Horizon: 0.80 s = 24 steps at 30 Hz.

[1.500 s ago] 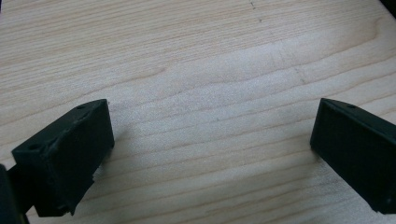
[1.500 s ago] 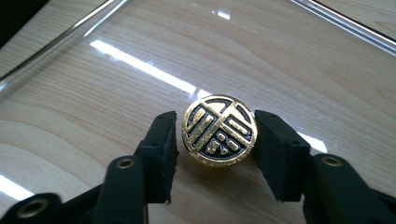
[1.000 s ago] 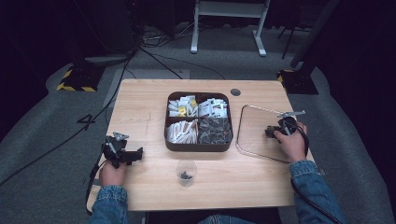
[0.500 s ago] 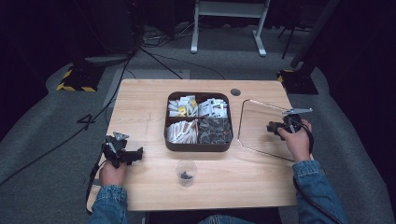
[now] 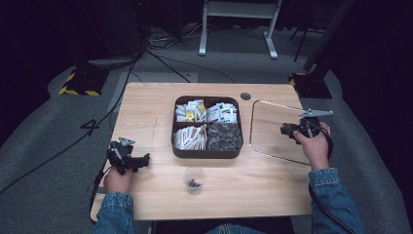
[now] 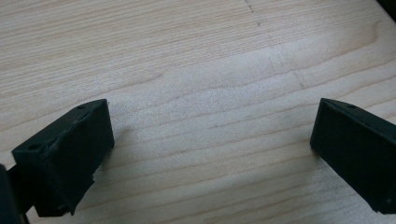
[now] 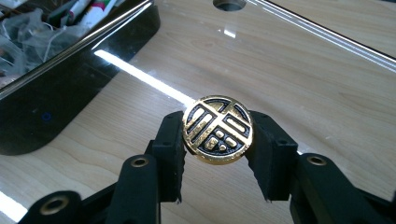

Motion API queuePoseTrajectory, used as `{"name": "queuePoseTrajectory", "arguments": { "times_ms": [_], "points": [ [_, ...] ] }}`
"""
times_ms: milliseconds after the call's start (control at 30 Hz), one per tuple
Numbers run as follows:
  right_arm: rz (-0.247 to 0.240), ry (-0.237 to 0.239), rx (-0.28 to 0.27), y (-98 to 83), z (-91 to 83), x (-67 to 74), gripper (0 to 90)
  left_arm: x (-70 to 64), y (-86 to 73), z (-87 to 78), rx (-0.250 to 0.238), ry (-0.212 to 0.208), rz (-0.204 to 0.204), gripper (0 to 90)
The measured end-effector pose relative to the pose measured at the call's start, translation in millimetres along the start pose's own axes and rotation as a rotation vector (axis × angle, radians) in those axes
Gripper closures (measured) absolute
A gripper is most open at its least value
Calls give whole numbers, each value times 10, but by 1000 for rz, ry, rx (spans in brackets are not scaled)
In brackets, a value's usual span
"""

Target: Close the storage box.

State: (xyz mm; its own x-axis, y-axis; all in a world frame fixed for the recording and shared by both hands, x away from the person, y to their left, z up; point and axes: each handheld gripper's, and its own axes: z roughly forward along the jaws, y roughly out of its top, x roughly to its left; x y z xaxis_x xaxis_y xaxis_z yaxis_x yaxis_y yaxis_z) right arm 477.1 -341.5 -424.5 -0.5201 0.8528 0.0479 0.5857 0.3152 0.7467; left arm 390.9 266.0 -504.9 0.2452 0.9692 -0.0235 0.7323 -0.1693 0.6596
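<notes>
The jaws of the right gripper [image 7: 218, 140] clamp the round gold-and-black knob [image 7: 217, 129] of the clear lid [image 5: 272, 129], which lies on the tabletop [image 5: 146, 112] right of the black tray [image 5: 207, 152]. So the tray lies to the left of these jaws. The left gripper [image 5: 127, 159] rests wide and empty, well apart.

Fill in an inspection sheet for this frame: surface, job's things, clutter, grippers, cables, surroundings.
Surface: wooden table, round hole near its far edge.
Job's things: clear lid with round gold-and-black knob; black four-compartment tray of packets.
Clutter: small clear cup holding dark bits.
Grippers: right gripper shut on the knob; left gripper open over bare wood.
Cables: black leads on the floor; one trails from the left gripper.
Surroundings: dark room, grey floor, white stand legs.
</notes>
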Motion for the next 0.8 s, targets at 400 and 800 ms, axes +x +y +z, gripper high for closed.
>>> {"name": "queuePoseTrajectory", "arguments": {
  "times_ms": [400,800],
  "points": [
    [-19,15,-70,87,-192,117,586,-4,23,21,-2,6,-6,0],
    [-23,46,-105,111,-303,229,586,-17,31,27,0,17,-18,0]
  ]
}}
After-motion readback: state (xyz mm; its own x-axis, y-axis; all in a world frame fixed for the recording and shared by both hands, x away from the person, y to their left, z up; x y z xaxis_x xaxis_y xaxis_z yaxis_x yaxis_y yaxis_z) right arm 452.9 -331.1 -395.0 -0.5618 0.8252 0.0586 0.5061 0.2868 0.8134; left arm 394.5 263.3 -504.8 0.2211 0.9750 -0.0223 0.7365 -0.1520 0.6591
